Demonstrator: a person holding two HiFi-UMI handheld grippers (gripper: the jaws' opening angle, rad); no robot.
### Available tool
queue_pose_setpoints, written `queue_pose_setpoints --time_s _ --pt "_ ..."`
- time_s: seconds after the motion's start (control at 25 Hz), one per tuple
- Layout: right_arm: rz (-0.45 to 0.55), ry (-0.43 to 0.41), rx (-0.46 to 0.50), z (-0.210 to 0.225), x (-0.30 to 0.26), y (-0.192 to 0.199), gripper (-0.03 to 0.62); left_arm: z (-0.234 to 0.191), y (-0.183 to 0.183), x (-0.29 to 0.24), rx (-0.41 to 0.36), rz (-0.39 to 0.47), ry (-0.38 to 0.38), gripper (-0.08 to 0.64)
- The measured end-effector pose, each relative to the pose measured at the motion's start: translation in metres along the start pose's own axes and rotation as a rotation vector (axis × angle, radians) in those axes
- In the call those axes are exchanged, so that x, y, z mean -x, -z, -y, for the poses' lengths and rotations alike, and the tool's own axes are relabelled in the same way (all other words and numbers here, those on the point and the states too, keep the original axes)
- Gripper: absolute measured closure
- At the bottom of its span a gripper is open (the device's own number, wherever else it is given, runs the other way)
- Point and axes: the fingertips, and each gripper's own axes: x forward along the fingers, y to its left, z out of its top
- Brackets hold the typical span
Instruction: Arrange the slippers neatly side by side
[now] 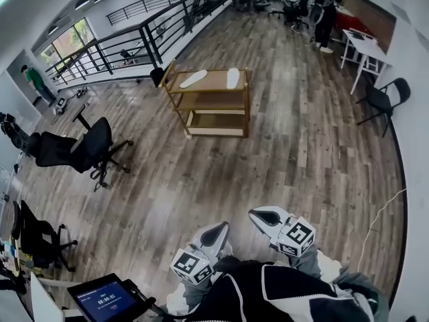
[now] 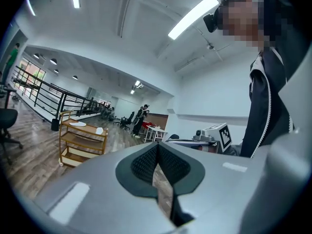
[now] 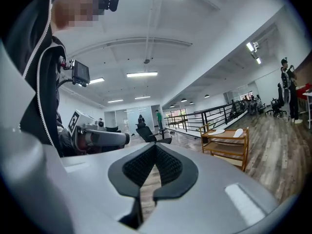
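Two white slippers lie apart on the top shelf of a wooden cart across the room: the left slipper angled, the right slipper nearly straight. The same pair shows small in the left gripper view, as slipper and slipper, and in the right gripper view, as slipper and slipper. My left gripper and right gripper are held close to my body, far from the cart. Both are shut with nothing between the jaws.
A black office chair stands left of the path over the wooden floor. A railing runs along the far left. At the far right stand a white table, a black chair and a person. A tablet sits at lower left.
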Motion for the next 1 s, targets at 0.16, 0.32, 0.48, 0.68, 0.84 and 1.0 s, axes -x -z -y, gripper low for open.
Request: queue_pose_setpoints --time_s 0.16,0.32,0.48,0.68,0.84,1.0 --pt "0.017 0.056 0.005 0.028 -0.038 -0.021 0.588 -0.050 -0.029 -0.024 -0.013 -0.013 0.053 0.545" --pt "0.047 0.102 0.005 0.054 -0.086 -0.039 0.588 -0.100 -0.048 -0.035 -0.065 -0.010 0.116 0.545" --pt "0.067 0.132 0.005 0.073 -0.138 -0.048 0.588 -0.157 -0.052 -0.037 -0.044 -0.030 0.129 0.545" --pt "0.040 0.136 0.034 0.085 -0.180 -0.052 0.588 -0.202 -0.052 -0.046 -0.009 -0.019 0.159 0.545" --pt "0.010 0.173 0.014 0.107 -0.194 -0.054 0.588 -0.221 -0.055 -0.063 -0.010 -0.018 0.178 0.545" --pt "-0.008 0.175 0.011 0.133 -0.209 -0.054 0.588 -0.247 -0.060 -0.080 0.001 -0.009 0.162 0.545"
